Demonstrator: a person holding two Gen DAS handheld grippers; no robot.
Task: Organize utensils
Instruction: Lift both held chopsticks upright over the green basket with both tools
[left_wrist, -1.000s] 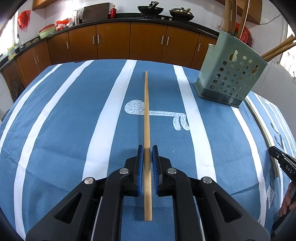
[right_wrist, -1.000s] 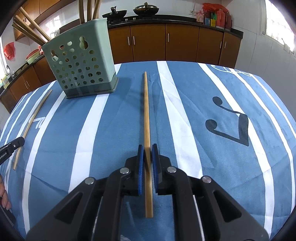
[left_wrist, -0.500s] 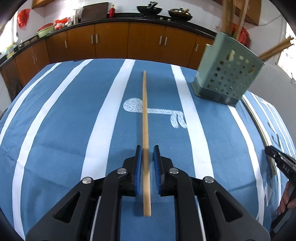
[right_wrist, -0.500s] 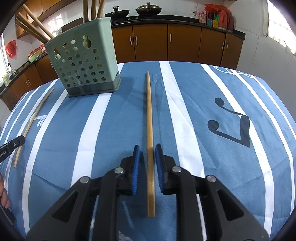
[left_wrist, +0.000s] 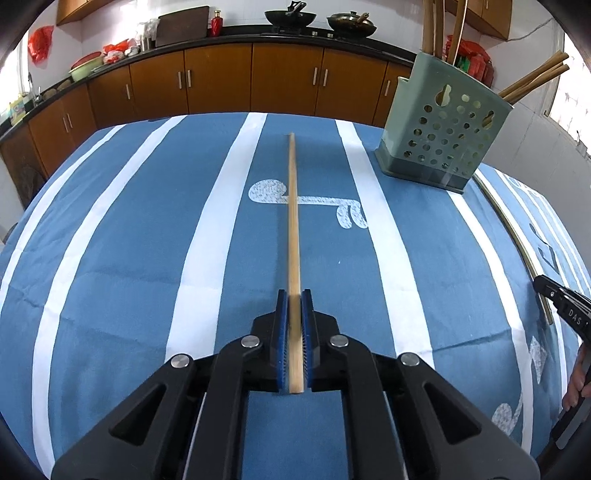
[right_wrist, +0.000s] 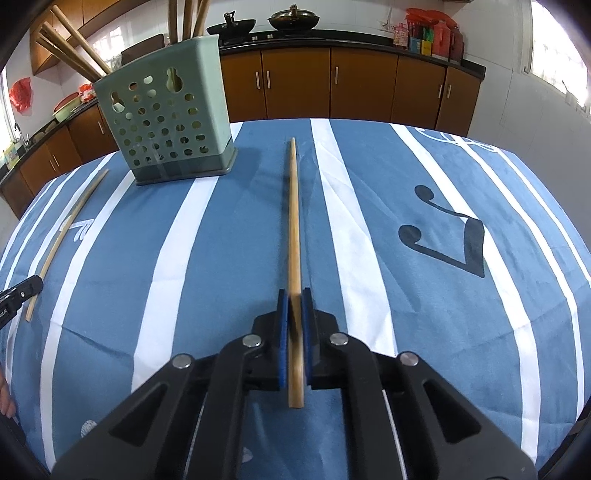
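Observation:
In the left wrist view my left gripper (left_wrist: 294, 295) is shut on a long wooden chopstick (left_wrist: 293, 206) that points away over the blue striped tablecloth (left_wrist: 129, 258). In the right wrist view my right gripper (right_wrist: 294, 293) is shut on another wooden chopstick (right_wrist: 293, 210) that points away. The green perforated utensil holder (left_wrist: 443, 129) stands at the far right in the left view and at the far left in the right wrist view (right_wrist: 166, 122); several wooden utensils stick out of it.
The other gripper's tip shows at each view's edge (left_wrist: 561, 302) (right_wrist: 18, 291). Brown kitchen cabinets (left_wrist: 221, 81) with woks and jars on the counter run behind the table. The table edge curves close in front.
Half a second ago both grippers' jaws stood slightly apart around their chopsticks; now both are closed on them. Both views have lifted and drawn back a little, and the chopsticks' near ends sit closer to the jaws.

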